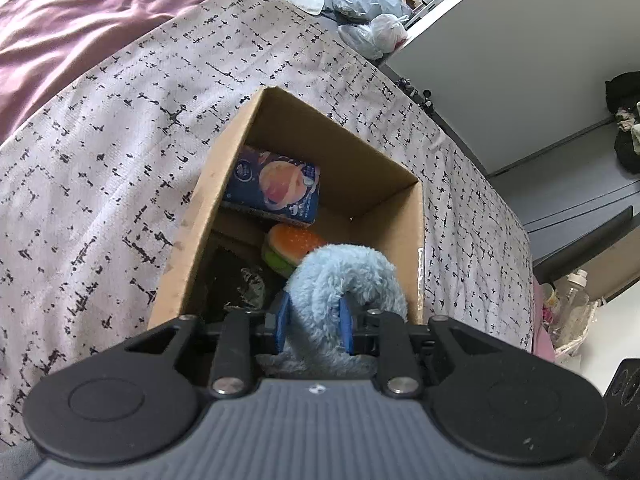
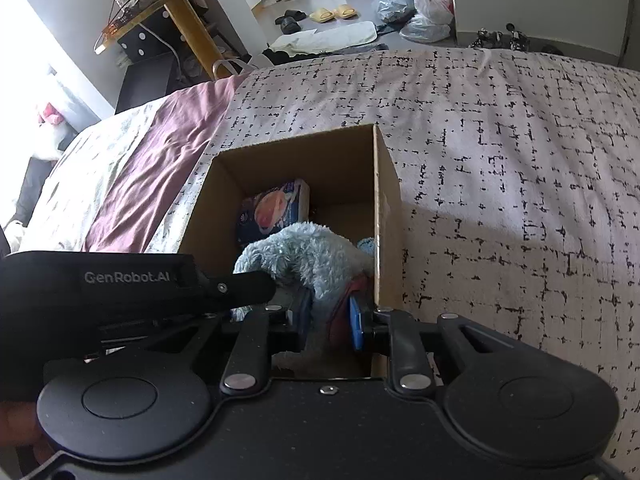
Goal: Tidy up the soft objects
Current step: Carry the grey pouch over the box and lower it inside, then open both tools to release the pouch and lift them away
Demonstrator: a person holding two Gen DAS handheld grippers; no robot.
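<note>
Both wrist views close above shared cardboard box

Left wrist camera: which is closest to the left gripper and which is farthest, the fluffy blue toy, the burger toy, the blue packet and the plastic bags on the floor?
1. Fluffy blue toy, between the left gripper fingers.
2. Burger toy, just beyond, inside the box.
3. Blue packet, deeper in the box, leaning on its left wall.
4. Plastic bags, far off on the floor past the bed.

An open cardboard box sits on a bed cover with a black dash pattern. The right gripper pinches a fluffy blue plush toy over the box, and the left gripper's black body reaches in beside it. A blue printed packet lies deeper inside.
</note>
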